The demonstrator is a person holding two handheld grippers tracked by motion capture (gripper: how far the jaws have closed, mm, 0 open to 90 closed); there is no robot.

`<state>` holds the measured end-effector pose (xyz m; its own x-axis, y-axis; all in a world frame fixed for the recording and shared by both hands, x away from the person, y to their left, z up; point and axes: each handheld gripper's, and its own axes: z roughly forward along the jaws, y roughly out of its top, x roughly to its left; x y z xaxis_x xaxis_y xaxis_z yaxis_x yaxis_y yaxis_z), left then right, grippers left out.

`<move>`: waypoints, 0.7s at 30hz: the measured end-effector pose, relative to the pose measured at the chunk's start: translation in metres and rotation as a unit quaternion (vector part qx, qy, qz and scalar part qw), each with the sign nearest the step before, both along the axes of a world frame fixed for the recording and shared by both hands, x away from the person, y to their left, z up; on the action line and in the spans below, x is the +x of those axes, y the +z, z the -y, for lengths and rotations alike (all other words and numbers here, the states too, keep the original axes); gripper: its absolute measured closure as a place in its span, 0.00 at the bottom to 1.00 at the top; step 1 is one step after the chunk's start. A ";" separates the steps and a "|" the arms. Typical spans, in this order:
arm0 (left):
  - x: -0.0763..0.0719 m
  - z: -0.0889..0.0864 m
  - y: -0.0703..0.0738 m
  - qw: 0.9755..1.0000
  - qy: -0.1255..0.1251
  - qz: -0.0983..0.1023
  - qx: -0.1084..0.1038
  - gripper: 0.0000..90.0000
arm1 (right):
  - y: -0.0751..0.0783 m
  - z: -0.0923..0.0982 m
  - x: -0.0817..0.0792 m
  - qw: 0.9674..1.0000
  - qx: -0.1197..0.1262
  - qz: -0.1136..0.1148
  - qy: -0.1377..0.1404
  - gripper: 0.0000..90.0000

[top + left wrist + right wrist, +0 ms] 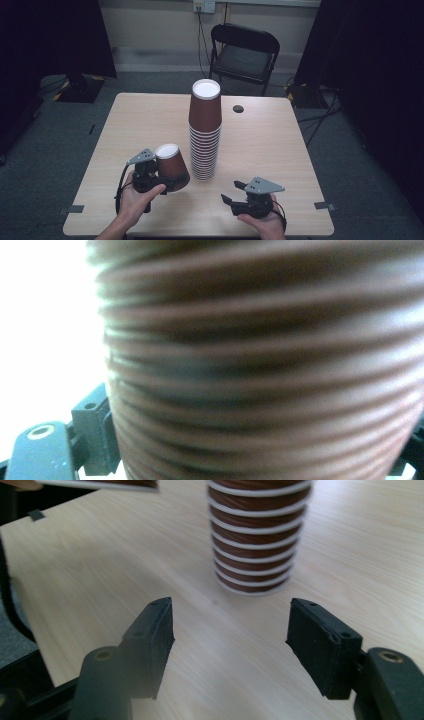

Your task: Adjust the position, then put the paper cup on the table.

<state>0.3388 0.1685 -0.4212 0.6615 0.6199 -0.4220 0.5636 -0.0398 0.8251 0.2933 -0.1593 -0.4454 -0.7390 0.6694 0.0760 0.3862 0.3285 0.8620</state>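
A tall stack of upside-down brown paper cups [205, 131] stands in the middle of the wooden table [260, 145]; its lower rims [255, 540] show in the right gripper view. My left gripper [162, 177] is shut on a single brown cup [171, 165], held upside down and tilted, left of the stack. That cup's ribbed wall [260, 370] sits close in the left gripper view. My right gripper [231, 192] is open near the table's front edge, right of the stack, with nothing between its fingers [152, 640].
A small dark round hole [238, 108] sits in the table's far side. A black folding chair [243, 55] stands beyond the table. Bare table lies between the right gripper's jaws and the stack.
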 end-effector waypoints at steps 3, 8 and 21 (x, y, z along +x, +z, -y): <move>-0.002 0.004 0.001 1.000 -0.008 -0.005 -0.005 0.14 | 0.000 -0.010 -0.001 1.000 0.001 -0.002 0.017 0.40; -0.002 0.006 0.003 1.000 -0.009 -0.013 -0.024 0.14 | 0.005 -0.020 -0.002 0.999 0.000 0.006 0.032 0.43; -0.002 0.008 0.005 0.997 0.004 -0.037 -0.062 0.14 | 0.012 -0.048 -0.005 0.997 0.014 0.039 0.064 0.56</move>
